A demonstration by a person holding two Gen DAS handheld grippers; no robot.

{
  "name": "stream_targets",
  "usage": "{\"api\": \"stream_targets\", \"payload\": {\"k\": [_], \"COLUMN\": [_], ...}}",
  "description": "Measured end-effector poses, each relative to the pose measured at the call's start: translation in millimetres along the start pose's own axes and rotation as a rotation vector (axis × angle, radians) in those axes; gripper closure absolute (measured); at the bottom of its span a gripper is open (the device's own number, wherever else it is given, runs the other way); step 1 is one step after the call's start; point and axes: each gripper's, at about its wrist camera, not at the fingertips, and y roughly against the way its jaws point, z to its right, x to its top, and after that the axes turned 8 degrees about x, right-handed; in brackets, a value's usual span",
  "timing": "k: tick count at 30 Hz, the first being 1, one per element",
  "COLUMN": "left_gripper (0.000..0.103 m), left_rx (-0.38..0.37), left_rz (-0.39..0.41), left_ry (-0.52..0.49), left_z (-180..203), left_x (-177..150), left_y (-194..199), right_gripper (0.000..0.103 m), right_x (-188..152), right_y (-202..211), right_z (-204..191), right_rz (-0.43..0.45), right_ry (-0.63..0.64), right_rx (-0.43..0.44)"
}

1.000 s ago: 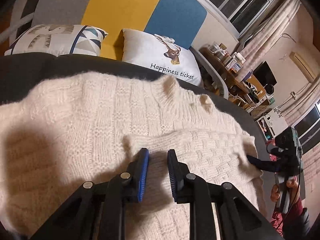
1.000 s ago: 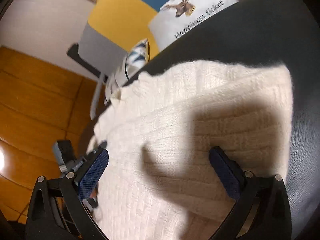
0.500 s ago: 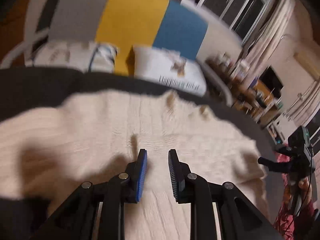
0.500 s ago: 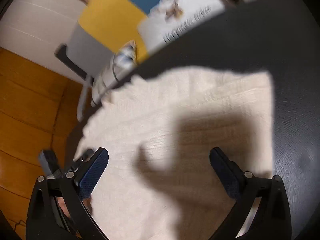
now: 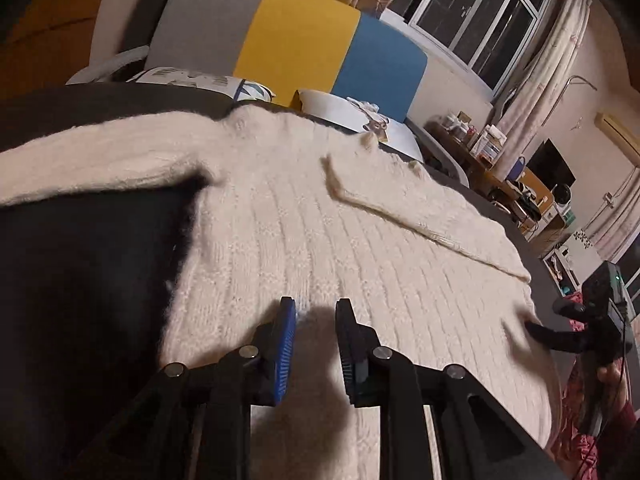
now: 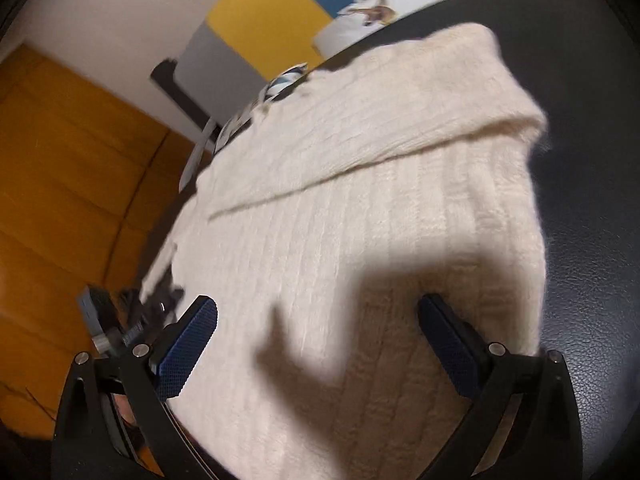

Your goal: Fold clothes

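On a dark padded surface (image 5: 80,280) in the left wrist view: a cream knitted sweater (image 5: 320,232) spread flat, filling most of the frame. One sleeve (image 5: 92,168) stretched out to the left, unfolded, over the dark surface. The other sleeve (image 5: 420,220) already laid diagonally across the body on the right. Left gripper (image 5: 316,320) low over the near part of the knit, jaws narrowly apart with nothing between them, blue pads bare. Right gripper (image 5: 560,334) seen at the right edge, just beside the sweater's near right edge, a hand (image 5: 608,376) under it. Far off: cushions (image 5: 352,106), a grey, yellow and blue backrest (image 5: 296,44), windows (image 5: 480,12).

In the right wrist view, somewhat blurred: same sweater (image 6: 360,220) under the right gripper (image 6: 316,340), jaws wide apart and empty, shadow falling on the knit between them. Folded sleeve (image 6: 420,112) lying across the far part; the left gripper (image 6: 132,328) partly visible at the near left.

Likely handling: soft, limp, fairly light, fuzzy enough to hold well between the pads but prone to stretch and sag when lifted by one point. Best taken at the cuff or shoulder seam of the unfolded left sleeve, then at the hem with both grippers, pinching the top layer and its underside together.
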Motion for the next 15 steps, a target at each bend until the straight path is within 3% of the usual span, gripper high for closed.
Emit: {"api": "stream_targets", "payload": {"k": [3, 7, 8, 11, 15], "left_gripper": [0.083, 0.081, 0.080, 0.080, 0.079], "left_rx": [-0.002, -0.041, -0.051, -0.161, -0.208], "left_rz": [0.012, 0.001, -0.001, -0.007, 0.048], "left_ry": [-0.002, 0.100, 0.126, 0.370, 0.688], "left_z": [0.2, -11.0, -13.7, -62.9, -160.9], "left_x": [-3.7, 3.9, 5.8, 0.8, -2.3], "left_y": [5.4, 19.8, 23.4, 44.2, 69.9], "right_gripper": [0.001, 0.000, 0.000, 0.000, 0.000], "right_x": [6.0, -0.4, -7.0, -29.0, -49.3], "right_y": [0.5, 1.4, -0.8, -17.2, -34.4], "right_z": [-3.2, -26.6, -38.8, -65.4, -70.2], "right_rz": [0.005, -0.012, -0.014, -0.032, -0.020], "right_ry": [0.030, 0.048, 0.077, 0.164, 0.220], "right_rx": [-0.053, -0.186, -0.164, -0.112, -0.143]}}
